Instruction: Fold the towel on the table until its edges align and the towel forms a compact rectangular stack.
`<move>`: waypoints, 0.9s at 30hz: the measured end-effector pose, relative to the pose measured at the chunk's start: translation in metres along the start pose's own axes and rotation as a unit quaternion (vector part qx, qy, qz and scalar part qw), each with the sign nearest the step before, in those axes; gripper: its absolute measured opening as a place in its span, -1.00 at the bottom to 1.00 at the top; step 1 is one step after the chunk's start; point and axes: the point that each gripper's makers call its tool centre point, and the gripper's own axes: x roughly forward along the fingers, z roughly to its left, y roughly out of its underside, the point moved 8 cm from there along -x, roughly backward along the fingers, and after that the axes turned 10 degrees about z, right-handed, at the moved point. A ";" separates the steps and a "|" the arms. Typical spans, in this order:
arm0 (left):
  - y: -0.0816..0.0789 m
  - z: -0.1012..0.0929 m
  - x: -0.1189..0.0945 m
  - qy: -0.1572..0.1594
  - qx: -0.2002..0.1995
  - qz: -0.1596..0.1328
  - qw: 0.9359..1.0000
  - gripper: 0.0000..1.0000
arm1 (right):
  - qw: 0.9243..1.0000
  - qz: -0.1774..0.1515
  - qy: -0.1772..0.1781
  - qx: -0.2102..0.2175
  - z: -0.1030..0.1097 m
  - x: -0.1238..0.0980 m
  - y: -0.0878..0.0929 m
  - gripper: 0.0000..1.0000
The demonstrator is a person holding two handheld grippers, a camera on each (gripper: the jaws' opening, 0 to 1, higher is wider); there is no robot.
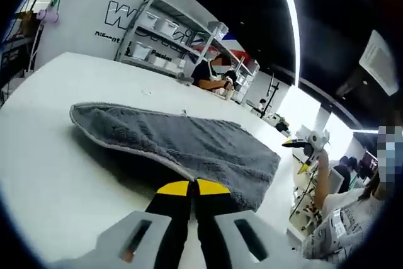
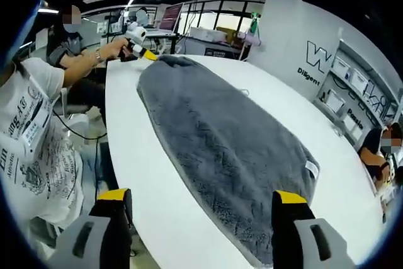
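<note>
We see the grey towel (image 2: 220, 143) lying long on the white table (image 2: 302, 118), unfolded or maybe folded once. Left gripper (image 1: 192, 188): jaws pinched together on the towel's near edge. Right gripper (image 2: 204, 201): jaws wide apart, holding nothing, at the towel's opposite end.

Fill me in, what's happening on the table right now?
A person is folding a grey towel on a white table with two handheld grippers. The left gripper is shut on the towel's edge at one end. The right gripper is open at the other end, its jaws wide apart, one over the towel and one over bare table. The towel lies long and narrow, apparently already folded over once; it is not a compact stack yet.
</note>
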 end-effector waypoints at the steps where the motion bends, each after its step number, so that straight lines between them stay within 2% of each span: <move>1: 0.000 0.001 -0.002 0.000 -0.003 0.002 1.000 -0.93 | 1.000 0.000 -0.001 0.000 0.000 0.000 0.000 0.92; 6: 0.002 0.005 -0.009 -0.003 -0.007 0.020 1.000 -0.93 | 1.000 0.002 -0.001 0.000 0.001 0.000 0.001 0.92; 12: 0.002 0.003 -0.024 -0.004 -0.003 0.023 1.000 -0.93 | 1.000 0.004 -0.001 0.001 0.001 -0.002 0.002 0.92; 21: 0.005 0.016 -0.041 -0.013 -0.008 0.072 0.997 -0.93 | 1.000 0.002 -0.006 -0.001 0.002 -0.001 0.002 0.96; 27: 0.010 0.038 -0.052 -0.022 -0.023 0.122 0.992 -0.93 | 1.000 0.004 -0.005 0.002 0.002 -0.001 0.003 0.96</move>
